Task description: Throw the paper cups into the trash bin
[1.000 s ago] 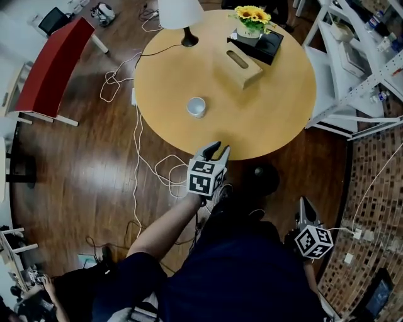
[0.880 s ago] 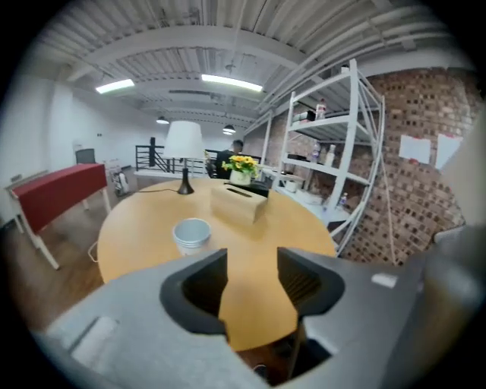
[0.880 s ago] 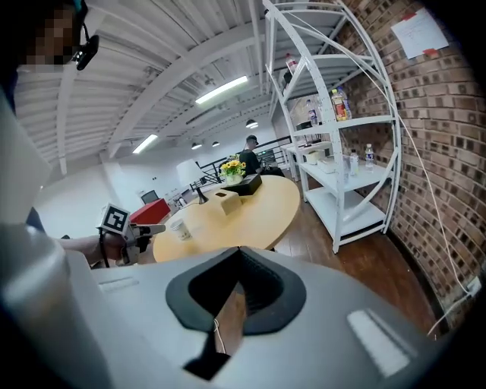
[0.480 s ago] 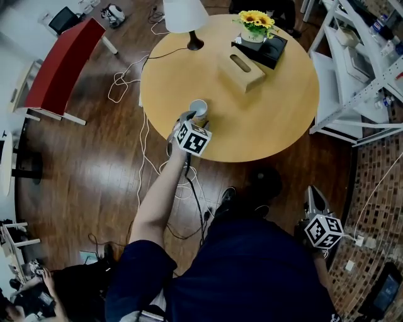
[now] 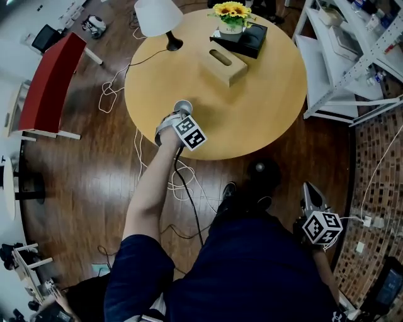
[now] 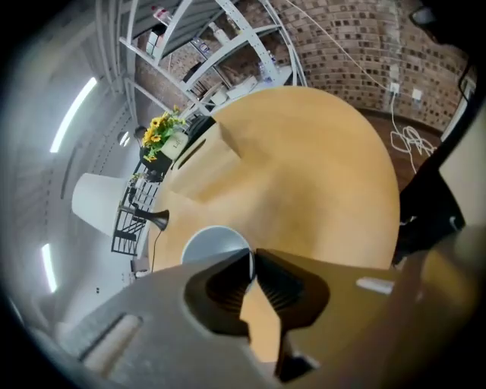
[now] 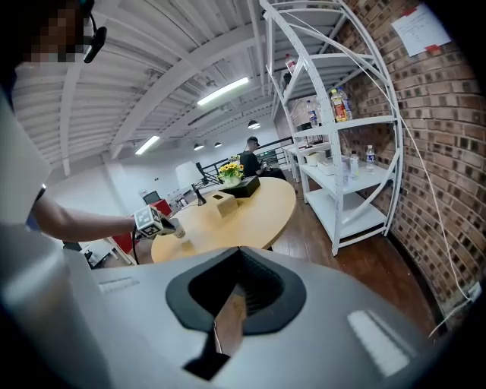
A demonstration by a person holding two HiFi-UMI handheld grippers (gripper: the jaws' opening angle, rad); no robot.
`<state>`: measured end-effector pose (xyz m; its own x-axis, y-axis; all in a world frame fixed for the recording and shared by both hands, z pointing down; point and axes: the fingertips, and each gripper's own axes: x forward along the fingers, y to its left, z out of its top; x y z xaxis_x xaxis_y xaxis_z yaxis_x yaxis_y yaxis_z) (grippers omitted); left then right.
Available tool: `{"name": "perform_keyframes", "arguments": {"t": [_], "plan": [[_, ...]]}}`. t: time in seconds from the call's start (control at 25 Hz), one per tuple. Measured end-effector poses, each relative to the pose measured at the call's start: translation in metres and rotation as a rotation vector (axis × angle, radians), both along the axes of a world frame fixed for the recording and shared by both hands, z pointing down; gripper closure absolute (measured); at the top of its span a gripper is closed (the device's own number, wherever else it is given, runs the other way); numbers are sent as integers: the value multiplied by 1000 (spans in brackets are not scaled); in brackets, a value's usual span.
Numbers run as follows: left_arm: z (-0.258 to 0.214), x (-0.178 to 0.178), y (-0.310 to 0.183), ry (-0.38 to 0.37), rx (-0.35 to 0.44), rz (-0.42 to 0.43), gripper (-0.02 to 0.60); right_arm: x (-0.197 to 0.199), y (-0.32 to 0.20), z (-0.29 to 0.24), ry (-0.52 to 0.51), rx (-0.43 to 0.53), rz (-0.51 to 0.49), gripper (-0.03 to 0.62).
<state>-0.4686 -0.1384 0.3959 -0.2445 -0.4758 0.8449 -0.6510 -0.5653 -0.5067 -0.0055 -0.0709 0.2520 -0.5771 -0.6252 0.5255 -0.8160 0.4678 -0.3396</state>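
A white paper cup (image 5: 182, 106) stands upright near the left front edge of the round wooden table (image 5: 264, 100). My left gripper (image 5: 178, 116) reaches over that edge, its jaws closing onto the cup's near rim. In the left gripper view the thin rim of the cup (image 6: 206, 245) sits pinched between the tips of the left gripper (image 6: 251, 258). My right gripper (image 5: 308, 192) hangs low at the person's right side, above the wooden floor, shut and empty. The right gripper (image 7: 238, 252) looks towards the table from afar, where the cup (image 7: 181, 228) shows small.
On the table stand a white lamp (image 5: 157, 16), a wooden tissue box (image 5: 223, 63) and a sunflower pot (image 5: 230, 16) on a black box (image 5: 249, 39). A white metal shelf (image 5: 343, 56) is at the right, a red bench (image 5: 49, 82) at the left. Cables (image 5: 141, 151) trail over the floor.
My left gripper travelled from below the table edge up to the cup, opened beside it, then closed on its rim. The right gripper stayed at the person's side.
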Motion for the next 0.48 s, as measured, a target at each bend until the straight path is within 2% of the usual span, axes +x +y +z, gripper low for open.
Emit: {"name": "perform_keyframes", "arguments": {"t": [0.08,0.16,0.28,0.36,0.4,0.48], "plan": [[-10,27,-5,70,21,41,554,5,-1,3,-5,2,22,585],[-25,68,-7,116,34,168,552,9,-3,3,-8,2,41,585],[-49,152,6,115,0,526,554,7,-10,-1,-6,24,42,583],[-63,215,25,122,-51,773,554,0,-17,-6,9,63,-5,584],[-69,244,36,125,-70,880,554,-6,-19,-11,20,90,-54,584],[-80,296,57,125,-99,1076,554,-25,-23,-23,70,184,-212,583]]}}
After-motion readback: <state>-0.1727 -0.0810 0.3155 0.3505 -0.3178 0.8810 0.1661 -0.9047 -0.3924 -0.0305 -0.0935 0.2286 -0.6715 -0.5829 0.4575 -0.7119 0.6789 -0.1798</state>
